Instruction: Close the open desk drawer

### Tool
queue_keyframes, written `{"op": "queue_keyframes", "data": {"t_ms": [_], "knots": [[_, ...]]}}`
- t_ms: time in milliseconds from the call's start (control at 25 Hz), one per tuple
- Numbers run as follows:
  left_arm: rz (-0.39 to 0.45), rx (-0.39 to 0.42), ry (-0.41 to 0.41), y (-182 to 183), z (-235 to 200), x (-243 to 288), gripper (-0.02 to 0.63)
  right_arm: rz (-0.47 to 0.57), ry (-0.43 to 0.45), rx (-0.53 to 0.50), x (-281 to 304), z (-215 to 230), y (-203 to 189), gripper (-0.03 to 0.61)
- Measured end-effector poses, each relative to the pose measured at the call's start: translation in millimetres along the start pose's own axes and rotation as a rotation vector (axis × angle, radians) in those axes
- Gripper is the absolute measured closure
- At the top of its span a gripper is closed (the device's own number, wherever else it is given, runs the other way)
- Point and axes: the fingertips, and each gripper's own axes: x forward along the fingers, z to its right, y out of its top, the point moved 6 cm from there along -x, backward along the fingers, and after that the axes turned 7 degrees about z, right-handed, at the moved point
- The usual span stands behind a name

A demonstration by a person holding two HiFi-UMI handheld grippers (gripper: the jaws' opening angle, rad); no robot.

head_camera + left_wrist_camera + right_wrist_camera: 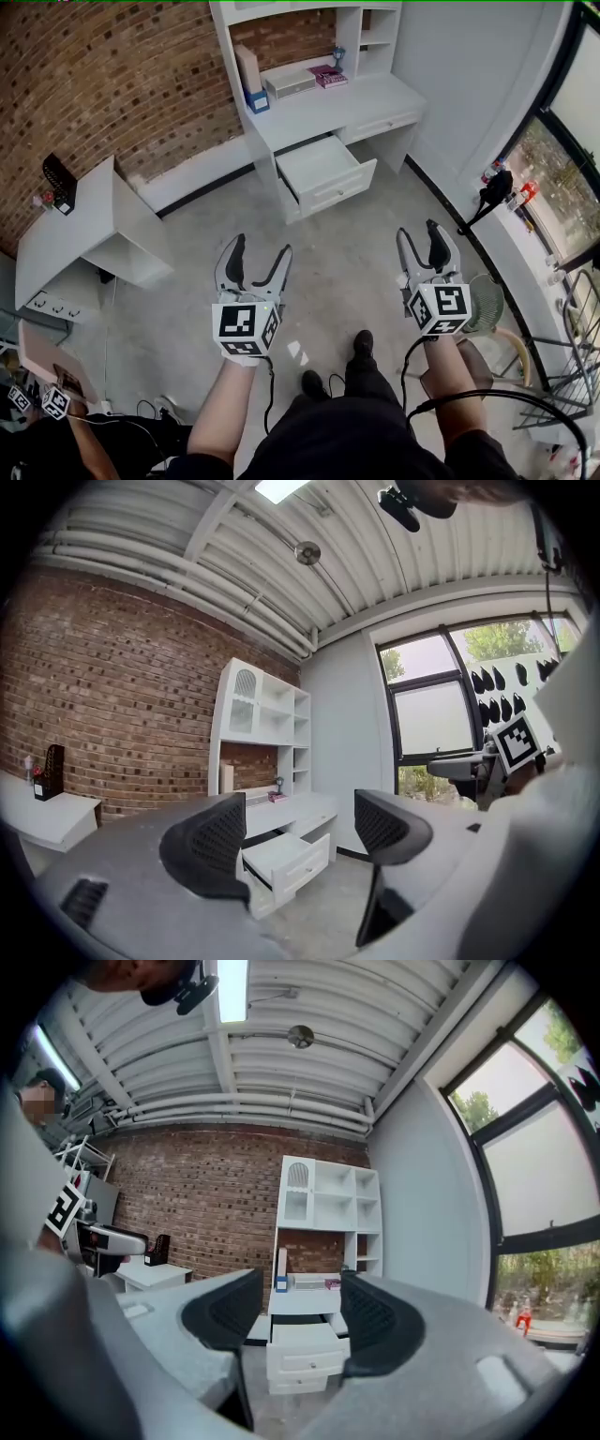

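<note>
Against the brick wall (112,84), the desk drawer (323,171) stands pulled out below the white surface (328,111), well apart from the left gripper (261,248) and right gripper (419,231), both aimed at it with fingers wide and empty, presumably readying a push.

A brick wall (112,84) is met at the corner by a plain white wall (469,66). The floor (347,262) is grey. A white table (80,220) is set against the brick. Black-framed windows (427,710) are seen, and a ceiling light (232,988) is lit.
</note>
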Motion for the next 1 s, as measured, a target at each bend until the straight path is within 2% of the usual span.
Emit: {"op": "queue_keyframes", "data": {"t_ms": [240,760,1000], "knots": [[-0.046,-0.008,0.028,-22,-3,37,0.258,-0.041,0.02,0.015,31,21,-32,0.322],[-0.144,0.03,0.157,-58,19,147,0.258,-0.073,0.107,0.089,155,118,-98,0.322],[-0.178,0.036,0.191,-71,14,173,0.258,-0.104,0.147,0.084,190,127,-122,0.325]]}}
